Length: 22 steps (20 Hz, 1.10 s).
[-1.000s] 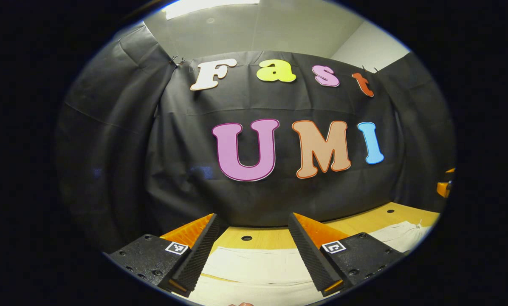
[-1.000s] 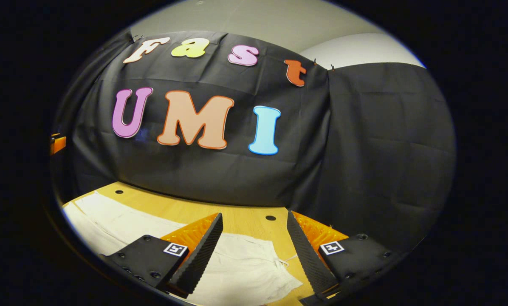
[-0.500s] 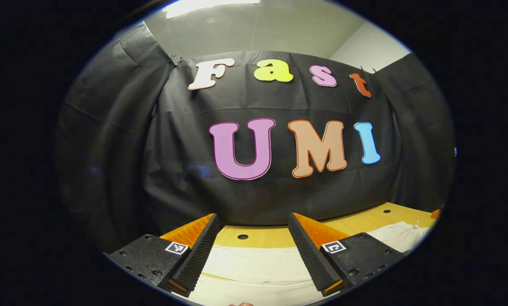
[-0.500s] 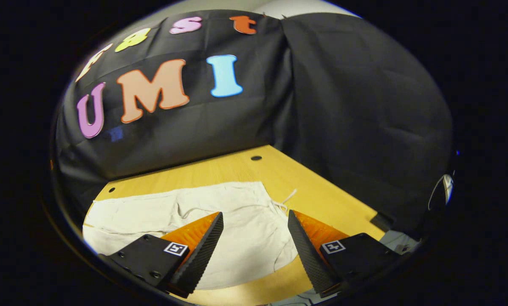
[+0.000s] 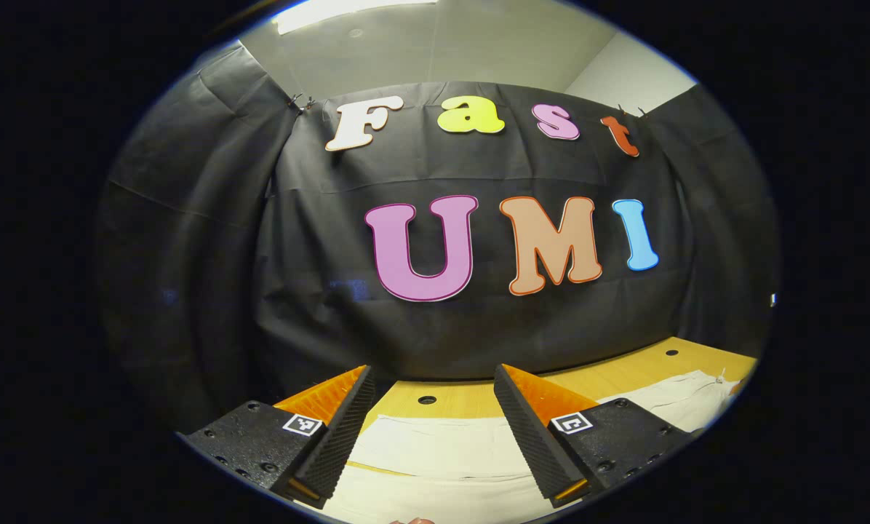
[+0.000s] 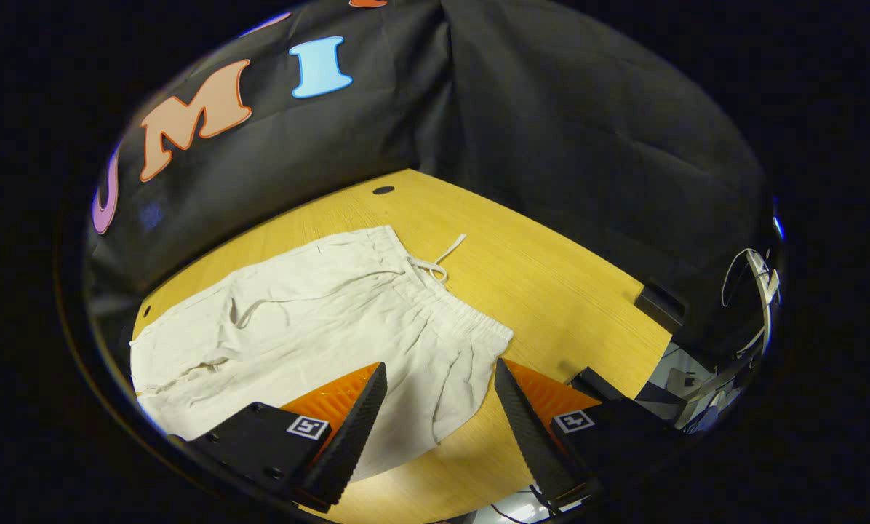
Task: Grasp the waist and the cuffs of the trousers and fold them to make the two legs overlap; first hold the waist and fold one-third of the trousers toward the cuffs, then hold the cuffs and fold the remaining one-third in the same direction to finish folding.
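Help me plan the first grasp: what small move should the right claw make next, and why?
Probably lower the right claw onto the near corner of the waist: it is open, above the flat trousers, with nothing yet gripped.

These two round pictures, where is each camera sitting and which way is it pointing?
Left gripper view: rides on the left tongs, held low and level, facing the booth wall; its own two open fingers frame the trousers.
Right gripper view: rides on the right tongs, tilted down at the table; open fingers above the trousers' waist and drawstring.
Shared: trousers, wooden table, booth wall.
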### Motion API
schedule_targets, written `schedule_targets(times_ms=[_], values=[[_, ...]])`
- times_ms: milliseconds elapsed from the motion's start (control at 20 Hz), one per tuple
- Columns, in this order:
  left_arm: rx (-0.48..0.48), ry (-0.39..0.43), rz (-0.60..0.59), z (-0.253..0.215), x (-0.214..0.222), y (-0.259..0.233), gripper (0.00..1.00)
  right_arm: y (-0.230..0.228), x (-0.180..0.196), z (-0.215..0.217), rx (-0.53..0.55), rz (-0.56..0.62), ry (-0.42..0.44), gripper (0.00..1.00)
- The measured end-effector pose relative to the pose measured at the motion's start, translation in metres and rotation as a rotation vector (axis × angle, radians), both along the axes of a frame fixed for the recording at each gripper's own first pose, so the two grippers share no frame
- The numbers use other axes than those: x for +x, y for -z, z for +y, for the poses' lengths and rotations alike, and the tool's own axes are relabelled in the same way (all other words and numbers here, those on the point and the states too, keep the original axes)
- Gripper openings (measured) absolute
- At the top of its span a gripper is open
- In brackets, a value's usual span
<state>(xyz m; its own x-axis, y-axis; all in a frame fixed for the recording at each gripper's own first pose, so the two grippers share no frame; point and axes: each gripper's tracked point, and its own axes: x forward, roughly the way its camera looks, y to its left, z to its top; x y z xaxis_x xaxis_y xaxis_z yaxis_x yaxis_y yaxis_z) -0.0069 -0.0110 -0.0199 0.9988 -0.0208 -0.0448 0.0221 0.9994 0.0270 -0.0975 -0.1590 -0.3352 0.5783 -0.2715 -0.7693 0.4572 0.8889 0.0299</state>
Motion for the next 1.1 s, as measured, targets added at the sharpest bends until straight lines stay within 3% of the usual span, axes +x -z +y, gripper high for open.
schedule_targets(times_ms=[300, 350, 450, 500, 600, 700, 750, 800, 850, 900, 1100], values=[[0.017, -0.038, 0.037, 0.014, -0.002, 0.014, 0.98, 0.032, 0.001, -0.007, 0.004, 0.107, 0.027, 0.96], [0.021, -0.045, 0.043, 0.018, -0.003, 0.015, 0.96, 0.033, 0.002, -0.010, -0.010, 0.109, 0.014, 0.91], [0.027, -0.062, 0.061, 0.025, -0.005, 0.021, 0.98, 0.034, 0.005, -0.003, -0.022, 0.111, -0.042, 0.95], [0.027, -0.070, 0.070, 0.027, -0.007, 0.025, 0.98, 0.036, 0.005, 0.001, -0.022, 0.115, -0.066, 0.80], [0.030, -0.090, 0.087, 0.035, -0.011, 0.031, 0.98, 0.035, 0.008, 0.009, -0.011, 0.095, -0.102, 0.58], [0.036, -0.116, 0.104, 0.046, -0.017, 0.038, 0.98, 0.036, 0.010, 0.015, 0.027, 0.073, -0.100, 0.23], [0.035, -0.130, 0.116, 0.051, -0.020, 0.043, 0.98, 0.035, 0.010, 0.017, 0.045, 0.064, -0.097, 0.18], [0.030, -0.141, 0.123, 0.055, -0.024, 0.046, 0.98, 0.037, 0.011, 0.017, 0.060, 0.069, -0.098, 0.00], [0.019, -0.161, 0.139, 0.062, -0.030, 0.055, 0.98, 0.036, 0.011, 0.016, 0.070, 0.075, -0.105, 0.06], [0.013, -0.173, 0.157, 0.066, -0.034, 0.062, 0.99, 0.039, 0.011, 0.017, 0.079, 0.085, -0.108, 0.00], [-0.007, -0.243, 0.238, 0.091, -0.063, 0.094, 0.98, 0.038, 0.011, 0.016, 0.097, 0.100, -0.110, 0.02]])
